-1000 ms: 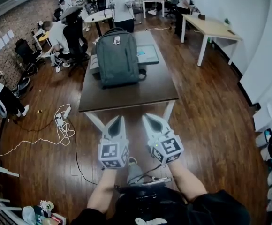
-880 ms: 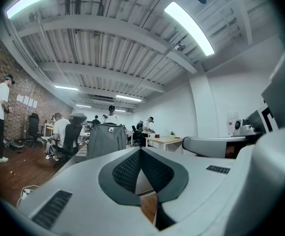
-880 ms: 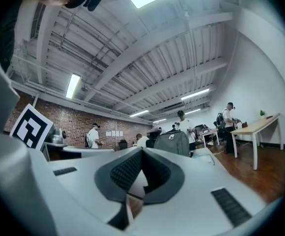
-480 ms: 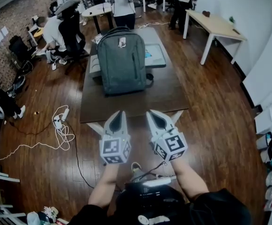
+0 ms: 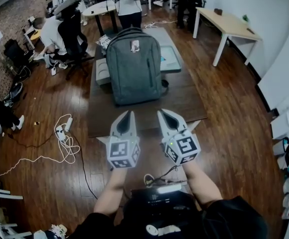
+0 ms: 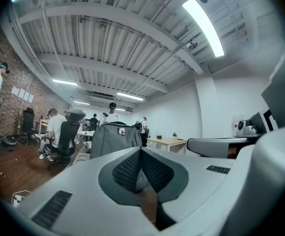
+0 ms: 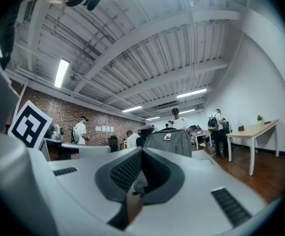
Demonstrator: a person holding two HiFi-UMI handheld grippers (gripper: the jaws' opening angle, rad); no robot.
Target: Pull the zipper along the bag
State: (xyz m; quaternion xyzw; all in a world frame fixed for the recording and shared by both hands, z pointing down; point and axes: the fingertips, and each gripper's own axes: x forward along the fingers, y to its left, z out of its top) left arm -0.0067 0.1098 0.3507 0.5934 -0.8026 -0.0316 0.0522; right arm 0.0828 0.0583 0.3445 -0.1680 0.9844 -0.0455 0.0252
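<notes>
Now your left tool (image 5: 129, 113) and right tool (image 5: 160, 112) are both closed, empty. The bag (image 5: 134, 68) lies farther off on the surface (image 5: 185, 101).

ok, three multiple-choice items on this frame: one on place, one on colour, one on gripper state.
1. Where is the backpack?
A. on the floor
B. on the dark table
C. on a chair

2. What colour is the backpack?
A. red
B. grey
C. yellow

3. What are the left gripper and right gripper doing?
A. both shut, empty
B. both gripping the backpack
C. both wide open

Answers:
1. B, it lies flat on the tabletop.
2. B, its fabric is grey in every view.
3. A, each pair of jaws meets on nothing, short of the backpack.
</notes>
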